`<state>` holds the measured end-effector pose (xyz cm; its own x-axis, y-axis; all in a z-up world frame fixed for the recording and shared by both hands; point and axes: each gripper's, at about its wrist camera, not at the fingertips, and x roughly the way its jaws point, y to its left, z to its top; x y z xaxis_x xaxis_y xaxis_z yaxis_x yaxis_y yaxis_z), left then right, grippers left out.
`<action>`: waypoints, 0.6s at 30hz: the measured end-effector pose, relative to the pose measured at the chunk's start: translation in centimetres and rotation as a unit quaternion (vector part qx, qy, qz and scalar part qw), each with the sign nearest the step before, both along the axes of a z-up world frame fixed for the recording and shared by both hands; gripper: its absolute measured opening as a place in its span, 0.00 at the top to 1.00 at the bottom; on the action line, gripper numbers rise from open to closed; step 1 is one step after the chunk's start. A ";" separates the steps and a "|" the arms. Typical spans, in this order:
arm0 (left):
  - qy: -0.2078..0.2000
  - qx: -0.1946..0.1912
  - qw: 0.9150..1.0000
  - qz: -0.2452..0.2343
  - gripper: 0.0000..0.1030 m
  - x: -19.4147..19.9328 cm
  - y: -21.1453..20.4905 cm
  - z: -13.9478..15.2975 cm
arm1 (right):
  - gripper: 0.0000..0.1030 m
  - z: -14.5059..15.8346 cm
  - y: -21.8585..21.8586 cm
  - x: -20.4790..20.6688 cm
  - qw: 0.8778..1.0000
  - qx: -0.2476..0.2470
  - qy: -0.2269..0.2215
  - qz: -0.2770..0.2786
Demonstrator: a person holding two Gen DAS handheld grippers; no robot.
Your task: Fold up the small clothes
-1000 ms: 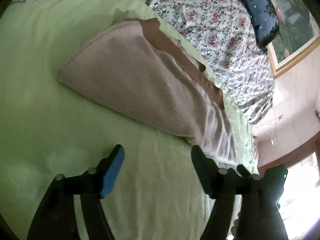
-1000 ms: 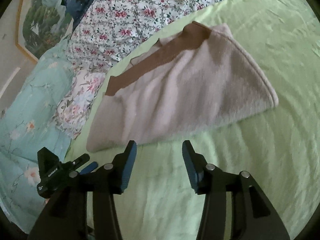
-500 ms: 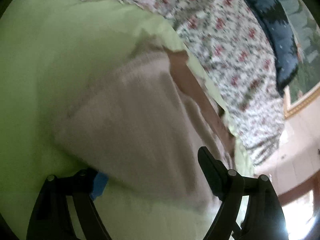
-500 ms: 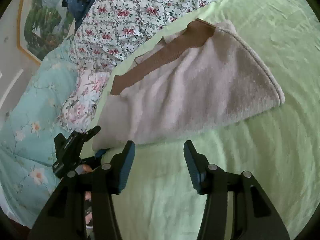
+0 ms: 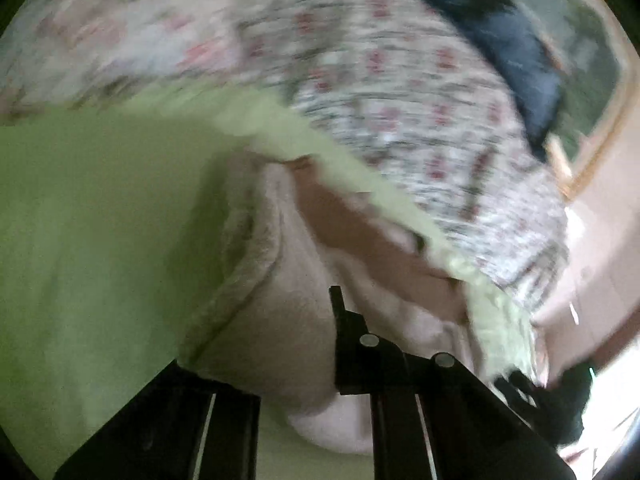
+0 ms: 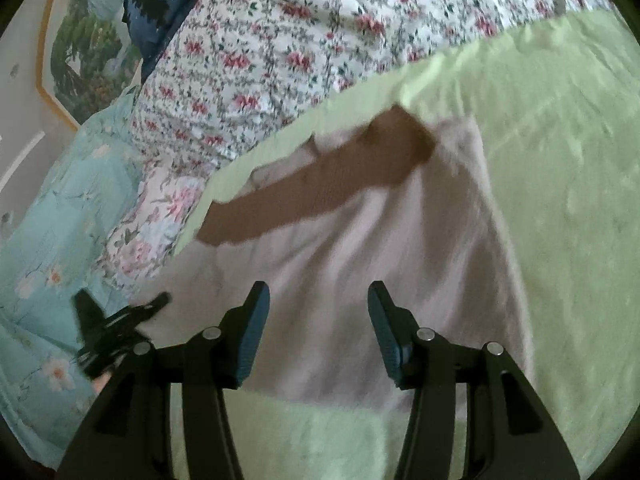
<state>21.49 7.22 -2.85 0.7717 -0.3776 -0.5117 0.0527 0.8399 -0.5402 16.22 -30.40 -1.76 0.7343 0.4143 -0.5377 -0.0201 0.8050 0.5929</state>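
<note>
Since a second ago the left gripper (image 5: pixel 316 344) has pushed in from the bare green sheet (image 5: pixel 100 240) onto the near edge of the garment (image 5: pixel 288 320), and its jaws have just been closing: they now pinch a fold of the beige cloth, which bunches up over the left finger and hides it; only the right finger shows. This view is badly blurred. The right gripper (image 6: pixel 318 320) has come forward too, so its tips now hang over the garment's (image 6: pixel 360 260) near part instead of the sheet (image 6: pixel 560 200); its jaws stand half spread with nothing between them, and whether the pads touch the cloth cannot be told.

The garment, pale beige with a brown band (image 6: pixel 320 188) along its far edge, lies on the green sheet on the bed, near the floral quilt (image 6: pixel 300 40). A dark blue pillow (image 6: pixel 160 8) and a framed landscape picture (image 6: pixel 84 52) sit beyond. No readable writing shows
</note>
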 end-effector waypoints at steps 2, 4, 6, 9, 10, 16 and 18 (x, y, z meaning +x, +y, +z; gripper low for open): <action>-0.027 0.019 0.998 -0.053 0.90 -0.1 -3.1 2.0 | 0.49 0.5 -0.9 1.2 1.000 0.007 0.001 0.009; -0.042 0.038 0.994 -0.093 0.90 -0.3 -5.9 3.2 | 0.49 0.8 -1.6 2.0 0.999 0.025 0.000 0.021; -0.049 0.060 0.988 -0.134 0.90 -0.3 -9.4 3.6 | 0.49 0.8 -2.4 3.1 0.997 0.061 0.002 0.036; -0.040 0.093 0.978 -0.181 0.91 -0.1 -13.9 2.5 | 0.43 0.1 -2.4 4.9 0.991 0.112 0.017 0.066; -0.036 0.108 0.974 -0.197 0.91 -0.1 -15.6 1.7 | 0.39 -0.3 -2.1 5.6 0.989 0.124 0.027 0.079; 0.007 0.138 0.963 -0.231 0.92 0.6 -19.9 -2.5 | 0.27 -3.4 1.4 10.7 0.970 0.172 0.088 0.147; 0.006 0.130 0.965 -0.229 0.92 0.9 -19.7 -2.8 | 0.27 -3.8 3.0 12.2 0.971 0.150 0.098 0.156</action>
